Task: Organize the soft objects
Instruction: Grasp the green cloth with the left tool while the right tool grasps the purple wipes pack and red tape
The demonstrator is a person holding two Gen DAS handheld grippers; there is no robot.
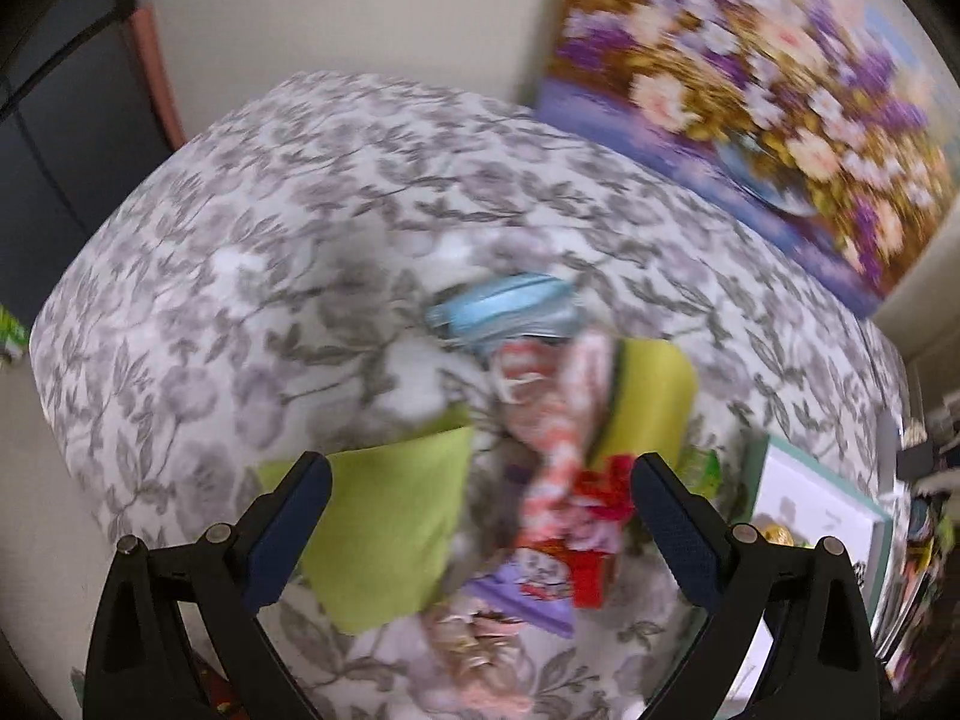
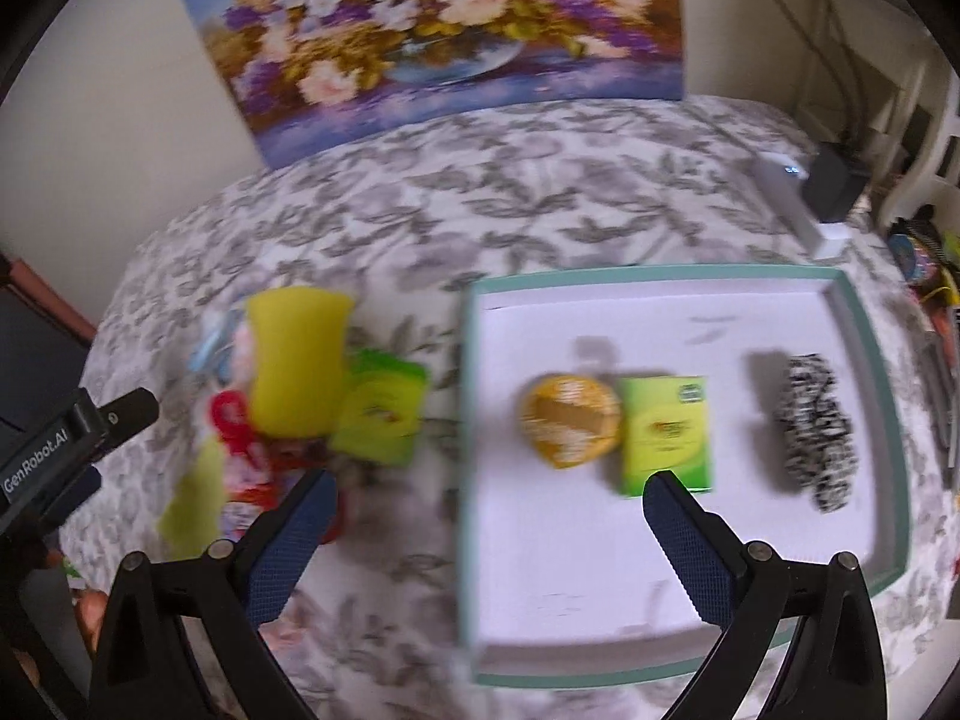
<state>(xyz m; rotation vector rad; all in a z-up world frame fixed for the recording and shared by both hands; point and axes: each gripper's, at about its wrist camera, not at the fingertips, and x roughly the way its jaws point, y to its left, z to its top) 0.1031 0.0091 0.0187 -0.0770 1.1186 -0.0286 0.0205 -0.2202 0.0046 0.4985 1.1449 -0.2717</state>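
Fingers of the right gripper (image 2: pixel 483 507) and the left gripper (image 1: pixel 480 489) stand spread wide, both empty, above a floral bedspread (image 2: pixel 540 192). Left lies a soft pile topped by a yellow sponge (image 2: pixel 297 363); right, a teal-rimmed tray (image 2: pixel 882 396) holds a green packet (image 2: pixel 666 429).

Bedspread (image 2: pixel 540 192): white fabric with grey leaf-and-flower print. Shallow tray (image 2: pixel 660 272): white inside, teal rim. In it a round yellow-orange pouch (image 2: pixel 570 429) with a tan stripe, a lime-green rectangular packet (image 2: pixel 666 432) with yellow print, and a black-and-white speckled knit roll (image 2: pixel 813 426). Outside the tray: yellow sponge block (image 2: pixel 297 360), second green packet (image 2: pixel 378 414), lime-green cloth (image 1: pixel 384 528), light-blue face mask (image 1: pixel 504 309), red-and-white patterned fabric (image 1: pixel 564 438). Painting (image 2: pixel 444 30): purple, white and pink flowers on blue. Gripper pads (image 2: pixel 288 552): dark blue, on black arms.
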